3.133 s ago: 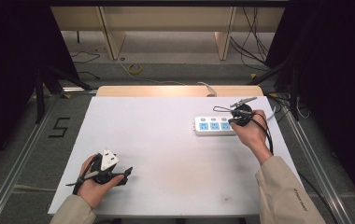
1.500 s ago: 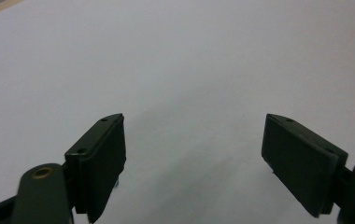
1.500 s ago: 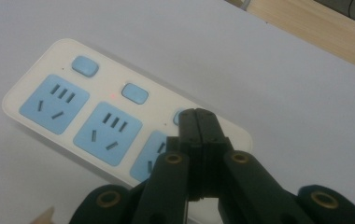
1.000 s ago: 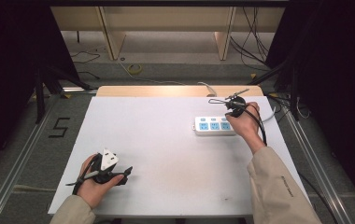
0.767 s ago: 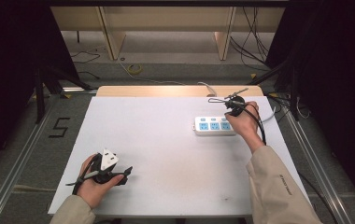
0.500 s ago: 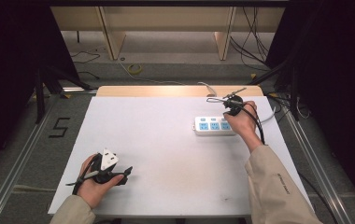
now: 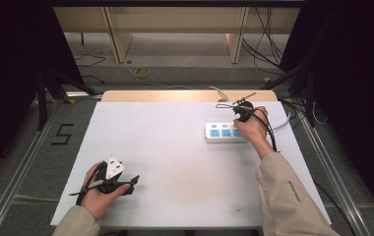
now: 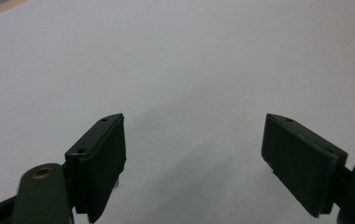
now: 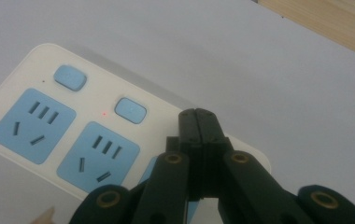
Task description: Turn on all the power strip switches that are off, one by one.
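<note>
A white power strip (image 7: 220,132) with blue sockets lies at the right side of the white table (image 7: 175,147). My right gripper (image 7: 239,117) is held over the strip's right part, tips down. In the right gripper view the jaws are pressed together with nothing between them, and my right gripper (image 9: 198,122) has its tips over the power strip (image 9: 35,135), just right of its second blue switch (image 9: 130,110). A red light (image 9: 104,113) glows beside that switch. My left gripper (image 7: 132,184) rests near the front left edge. In its own view my left gripper (image 8: 194,154) is open over bare table.
A pale cable (image 7: 284,123) leaves the strip's right end toward the table's right edge. A wooden board (image 7: 175,96) runs along the far edge. Dark cables trail on the floor behind and to the right of the table.
My right hand has shifted left along the power strip, from its right end to above its right sockets. The left hand and its gripper have stayed put.
</note>
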### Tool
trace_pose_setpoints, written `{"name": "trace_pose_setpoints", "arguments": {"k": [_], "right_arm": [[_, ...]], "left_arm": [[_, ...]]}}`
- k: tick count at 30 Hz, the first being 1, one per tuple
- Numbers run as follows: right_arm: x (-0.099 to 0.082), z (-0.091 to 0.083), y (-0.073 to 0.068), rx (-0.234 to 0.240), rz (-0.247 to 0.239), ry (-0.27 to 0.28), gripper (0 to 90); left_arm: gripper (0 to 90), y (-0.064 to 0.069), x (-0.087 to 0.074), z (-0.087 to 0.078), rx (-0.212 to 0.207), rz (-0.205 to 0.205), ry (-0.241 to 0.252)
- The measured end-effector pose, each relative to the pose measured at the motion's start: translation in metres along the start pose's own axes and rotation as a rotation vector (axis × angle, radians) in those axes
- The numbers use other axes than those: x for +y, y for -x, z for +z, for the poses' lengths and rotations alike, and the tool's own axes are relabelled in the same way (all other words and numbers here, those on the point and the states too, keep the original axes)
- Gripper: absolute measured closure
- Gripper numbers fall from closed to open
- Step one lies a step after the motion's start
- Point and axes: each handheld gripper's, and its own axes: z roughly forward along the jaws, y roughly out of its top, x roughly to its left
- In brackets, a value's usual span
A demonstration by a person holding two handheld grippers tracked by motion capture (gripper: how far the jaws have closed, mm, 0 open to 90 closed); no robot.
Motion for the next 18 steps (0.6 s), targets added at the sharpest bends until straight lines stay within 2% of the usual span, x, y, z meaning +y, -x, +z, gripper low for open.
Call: {"name": "trace_pose_setpoints", "arguments": {"k": [18], "right_arm": [[0.0016,0.0053,0.0003,-0.011,-0.002,-0.017,90.0]], "left_arm": [[21.8,0.0,-0.0001,0.0003,0.0,0.002,0.0]]}}
